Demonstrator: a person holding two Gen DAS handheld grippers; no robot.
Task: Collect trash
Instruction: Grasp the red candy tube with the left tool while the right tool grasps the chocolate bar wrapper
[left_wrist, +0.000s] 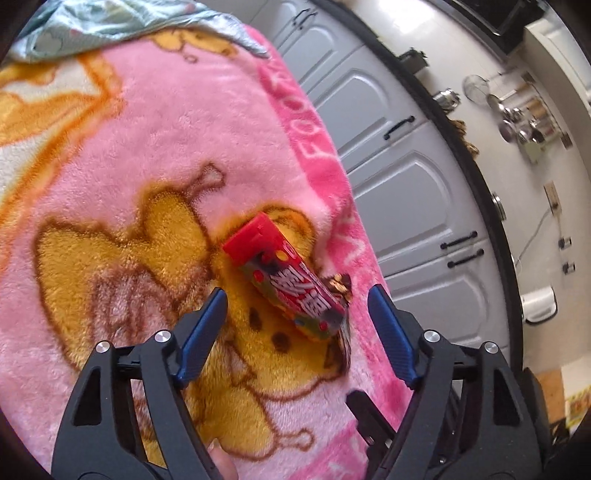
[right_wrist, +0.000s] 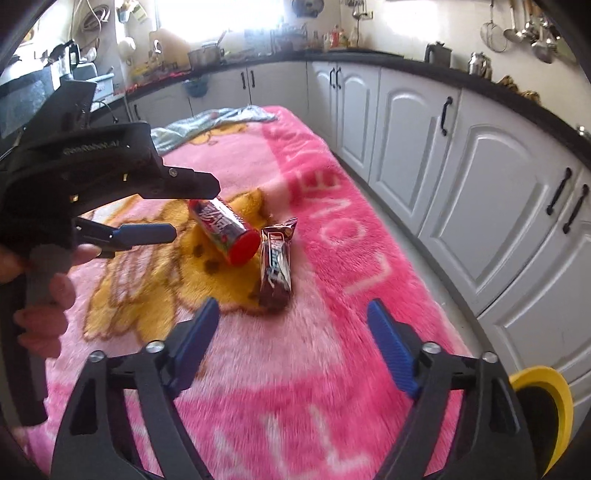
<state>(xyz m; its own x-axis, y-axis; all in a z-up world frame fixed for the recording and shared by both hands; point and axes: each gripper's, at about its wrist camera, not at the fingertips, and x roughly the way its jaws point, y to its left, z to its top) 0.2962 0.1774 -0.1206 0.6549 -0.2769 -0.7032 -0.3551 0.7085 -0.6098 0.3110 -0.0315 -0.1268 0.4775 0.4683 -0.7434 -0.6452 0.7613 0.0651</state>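
We see a red-capped candy tube (right_wrist: 225, 236) lying on the pink blanket (right_wrist: 332, 332), a brown snack wrapper (right_wrist: 275, 266) just at its three o'clock. Our left gripper (left_wrist: 295, 295) and right gripper (right_wrist: 291, 314) hover nearby, fingers (right_wrist: 391, 343) apart, holding nothing.

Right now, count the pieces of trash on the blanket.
2. The red candy box lies on the yellow cartoon print; the brown snack wrapper lies right beside it, nearer the cabinets. More may lie outside the views.
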